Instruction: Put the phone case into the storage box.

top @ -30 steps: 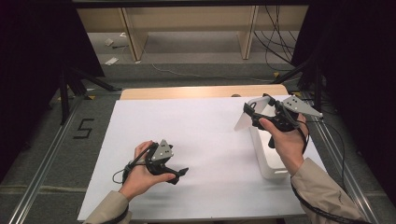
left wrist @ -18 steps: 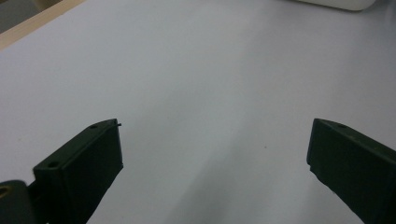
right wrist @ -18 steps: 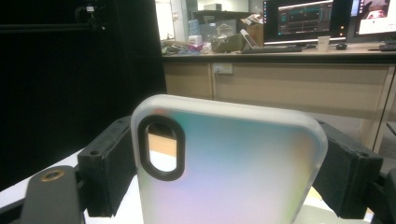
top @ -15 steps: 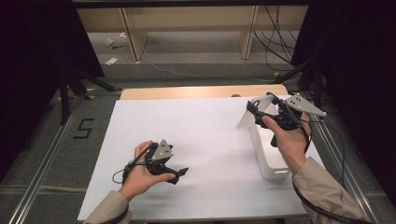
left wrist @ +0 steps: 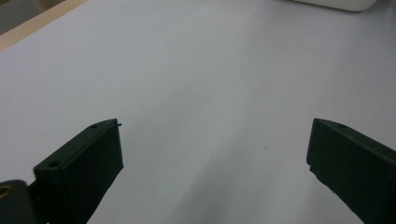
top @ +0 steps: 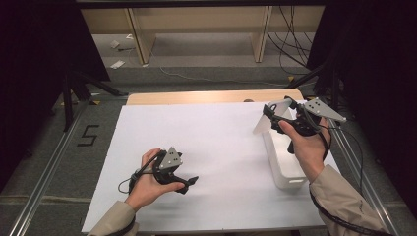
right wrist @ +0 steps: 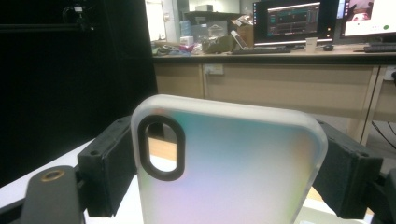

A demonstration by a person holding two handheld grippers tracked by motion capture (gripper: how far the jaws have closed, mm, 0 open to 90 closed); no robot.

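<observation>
Left gripper: rests low near the front edge of the white sheet, left of its middle; the jaws stand wide with bare sheet between them, as the left gripper view shows.

Right gripper: is raised over the sheet's right side, above the far end of the bin; its 2 jaws clamp the case by its 2 long edges.

Case: a frosted, translucent phone case, held in the air off the sheet, just above the far left corner of the bin.

Case in the right gripper view: the camera cutout sits at the upper left, and the back faces the lens.

Long axis: runs out along the jaws, away from the hand. From above, the free end tilts down and left towards the sheet's middle.

Bin: a white, open tub at the sheet's right edge, its length running front to back.

Step in hand, as I judge it: carrying the case clear of the bin to set it on the sheet.

Doing it well: keep the squeeze even on both edges, since the shell looks thin and may flex or pop out; lower it flat, free end 1st, over bare sheet well clear of the bin wall, then widen the jaws.

Far: the wooden table edge lies beyond the sheet.
</observation>
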